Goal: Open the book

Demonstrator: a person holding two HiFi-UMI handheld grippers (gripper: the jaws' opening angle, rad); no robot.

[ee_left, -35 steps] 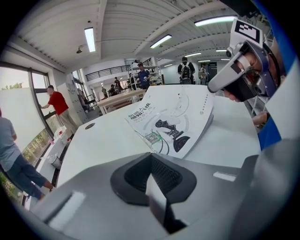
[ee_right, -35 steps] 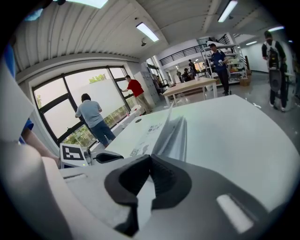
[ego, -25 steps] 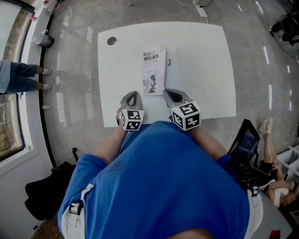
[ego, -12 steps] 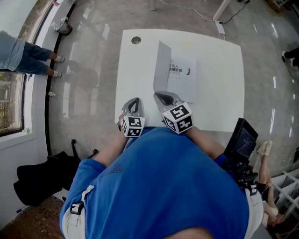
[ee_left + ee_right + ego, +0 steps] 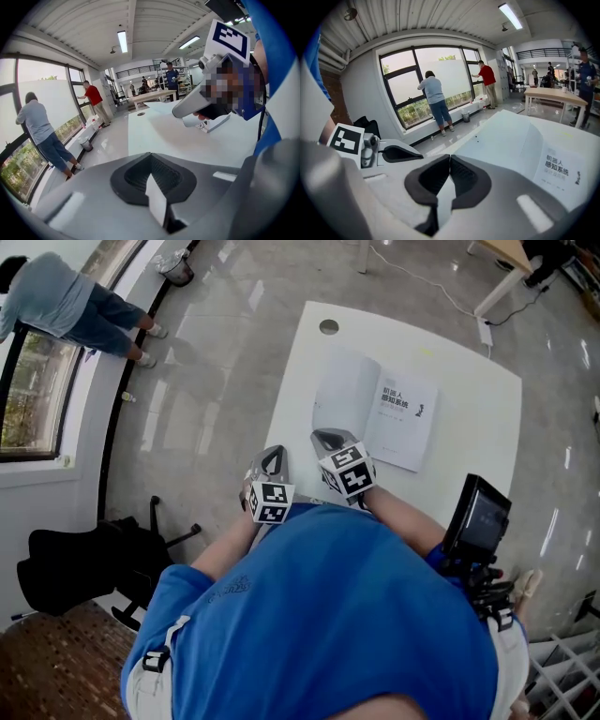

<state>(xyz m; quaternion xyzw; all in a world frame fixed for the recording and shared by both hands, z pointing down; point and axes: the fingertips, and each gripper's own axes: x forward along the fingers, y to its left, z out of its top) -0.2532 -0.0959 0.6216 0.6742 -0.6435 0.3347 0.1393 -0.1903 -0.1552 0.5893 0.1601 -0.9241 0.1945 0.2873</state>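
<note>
Right tool (image 5: 449, 158): jaws clenched tip to tip, nothing between them. It sits at the near edge of the book (image 5: 398, 423), just beside the raised cover (image 5: 343, 395); whether it touches the cover is not clear.

Left tool (image 5: 151, 157): also clenched and empty, near the counter's (image 5: 478, 418) near-left corner, apart from the book.

Book lies mid-counter. Cover stands part-open on the left; title page (image 5: 560, 171) lies flat and showing.

Judged step: swinging the cover over. Next move calls for carrying it leftward past upright and laying it flat without dragging the book.
</note>
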